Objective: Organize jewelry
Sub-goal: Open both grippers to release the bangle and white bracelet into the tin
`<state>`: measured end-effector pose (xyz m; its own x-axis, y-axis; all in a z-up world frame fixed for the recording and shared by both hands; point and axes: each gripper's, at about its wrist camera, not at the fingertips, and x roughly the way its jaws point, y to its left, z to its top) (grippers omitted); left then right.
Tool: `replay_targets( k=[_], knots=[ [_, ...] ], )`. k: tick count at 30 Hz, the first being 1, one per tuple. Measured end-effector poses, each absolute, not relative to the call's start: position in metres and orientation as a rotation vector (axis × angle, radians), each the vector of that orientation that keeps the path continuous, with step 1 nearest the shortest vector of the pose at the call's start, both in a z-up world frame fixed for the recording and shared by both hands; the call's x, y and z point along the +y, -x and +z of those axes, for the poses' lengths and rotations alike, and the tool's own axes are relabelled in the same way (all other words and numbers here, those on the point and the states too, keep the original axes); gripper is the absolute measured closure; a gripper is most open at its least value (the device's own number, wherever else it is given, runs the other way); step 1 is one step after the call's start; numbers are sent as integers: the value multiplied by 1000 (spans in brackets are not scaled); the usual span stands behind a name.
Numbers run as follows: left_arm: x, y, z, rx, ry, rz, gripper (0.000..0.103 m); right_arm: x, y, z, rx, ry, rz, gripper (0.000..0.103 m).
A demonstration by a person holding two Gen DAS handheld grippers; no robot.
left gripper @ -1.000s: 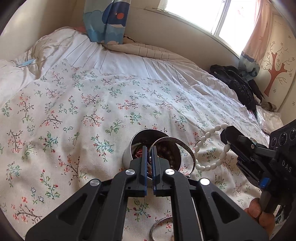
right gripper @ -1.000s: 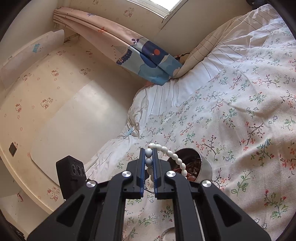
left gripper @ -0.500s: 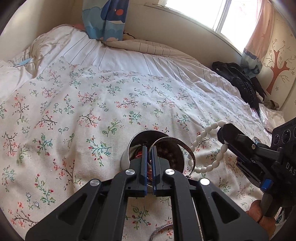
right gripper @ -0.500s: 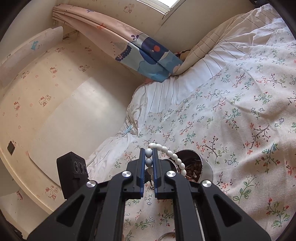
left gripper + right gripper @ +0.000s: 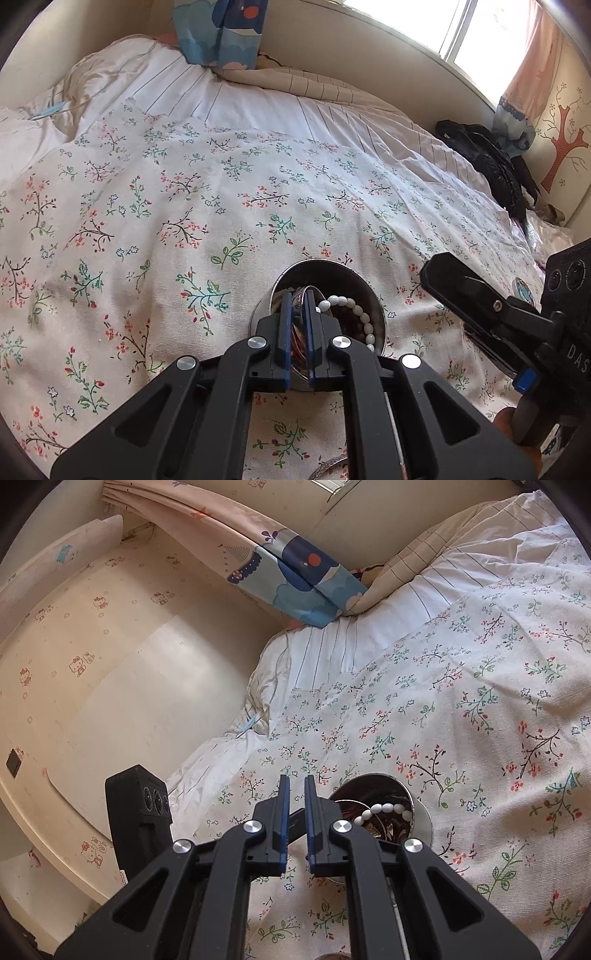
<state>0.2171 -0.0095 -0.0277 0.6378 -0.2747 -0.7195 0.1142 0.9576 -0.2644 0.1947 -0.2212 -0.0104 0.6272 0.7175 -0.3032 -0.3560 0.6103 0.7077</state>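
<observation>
Our left gripper [image 5: 297, 306] has its fingers nearly together, pinching a silver bangle [image 5: 301, 291] low in the round tin [image 5: 317, 261] at lower centre. The white bead bracelet [image 5: 356, 308] lies inside. The right gripper [image 5: 296, 786] is almost closed on nothing. The tin sits on a soft bed [image 5: 184, 221], so we could tip it by dragging the bangle against its rim.
</observation>
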Motion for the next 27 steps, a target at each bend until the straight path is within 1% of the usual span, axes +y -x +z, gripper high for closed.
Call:
replay_targets(
  k=[3,7,12,14,16,18,21,23,24,26,27],
  knots=[
    [-4,-218,-28,858,230,-219,97,-224,-196,-12,623,-659,656,93],
    [-4,-220,-33,883,215,-195,97,-227,-196,-13,625,-666,646,85],
    [4,-220,-31,876,240,-173,97,-227,-195,-11,621,-663,648,80],
    [4,-220,-32,878,236,-167,96,-226,-195,-11,624,-660,646,76],
    [2,-220,-31,875,222,-160,94,-226,-196,-11,626,-655,646,76],
    [0,-218,-30,867,198,-147,90,-225,-195,-11,626,-651,644,74],
    [-2,-217,-28,857,172,-130,79,-225,-196,-11,627,-646,641,69],
    [-2,-216,-27,848,166,-119,66,-225,-196,-12,631,-644,637,68],
    [-2,-216,-26,842,165,-113,63,-224,-196,-12,633,-643,636,68],
    [-1,-214,-24,832,167,-103,53,-224,-197,-13,635,-644,632,64],
    [0,-215,-23,830,168,-100,52,-225,-196,-13,636,-645,629,63]
  ],
)
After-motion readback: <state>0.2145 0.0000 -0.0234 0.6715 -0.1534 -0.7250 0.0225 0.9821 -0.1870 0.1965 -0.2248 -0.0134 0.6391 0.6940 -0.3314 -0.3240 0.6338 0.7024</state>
